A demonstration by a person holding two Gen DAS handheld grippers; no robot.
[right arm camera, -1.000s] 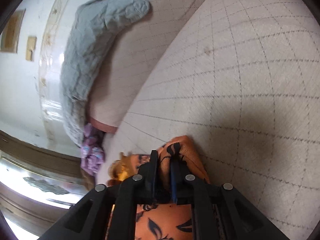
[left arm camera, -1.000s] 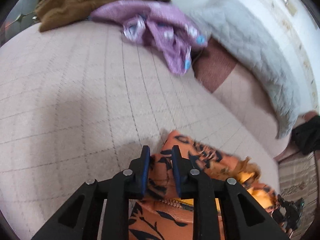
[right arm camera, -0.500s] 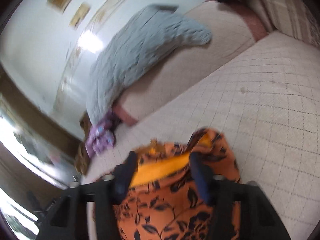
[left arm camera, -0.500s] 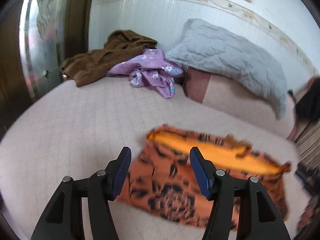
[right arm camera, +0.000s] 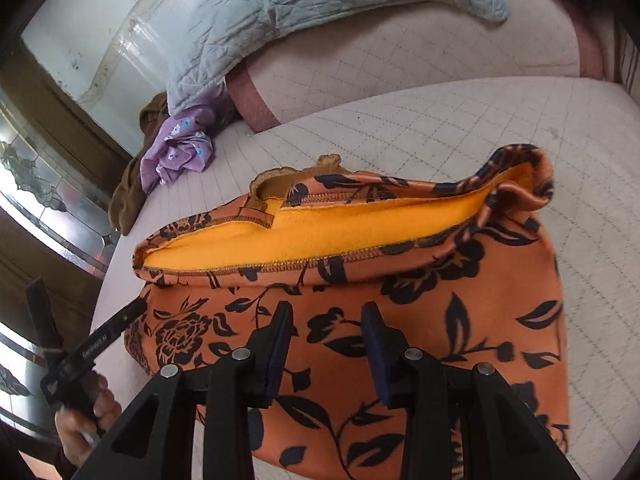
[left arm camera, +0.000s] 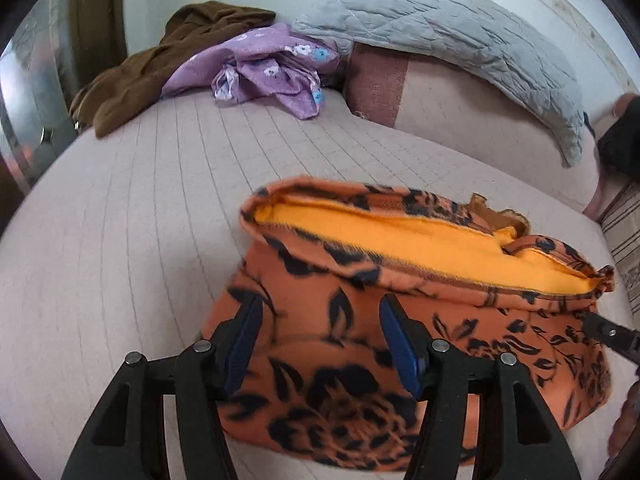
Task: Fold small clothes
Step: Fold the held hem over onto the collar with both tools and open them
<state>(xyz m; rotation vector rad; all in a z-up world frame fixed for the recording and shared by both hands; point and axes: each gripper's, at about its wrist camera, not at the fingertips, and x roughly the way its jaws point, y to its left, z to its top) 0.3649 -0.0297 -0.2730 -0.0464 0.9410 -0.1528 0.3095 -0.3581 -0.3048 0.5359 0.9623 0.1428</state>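
1. Both grippers have let go of the orange fleece garment with black flower print (left arm camera: pixel 400 320) and lifted back from it; a second ago each was pinched on its cloth.
2. The left gripper (left arm camera: pixel 320 344) hangs with fingers apart and nothing between them. The right gripper (right arm camera: pixel 326 344) is also apart, its jaws closing, free of cloth.
3. The garment lies folded over on the beige quilted bed (left arm camera: pixel 140 200), yellow lining showing along its far edge, so this fold looks done.
4. Beyond the garment: one purple flowered cloth (left arm camera: pixel 264 68), one brown cloth (left arm camera: pixel 160 60), one grey quilted pillow (left arm camera: pixel 440 20).
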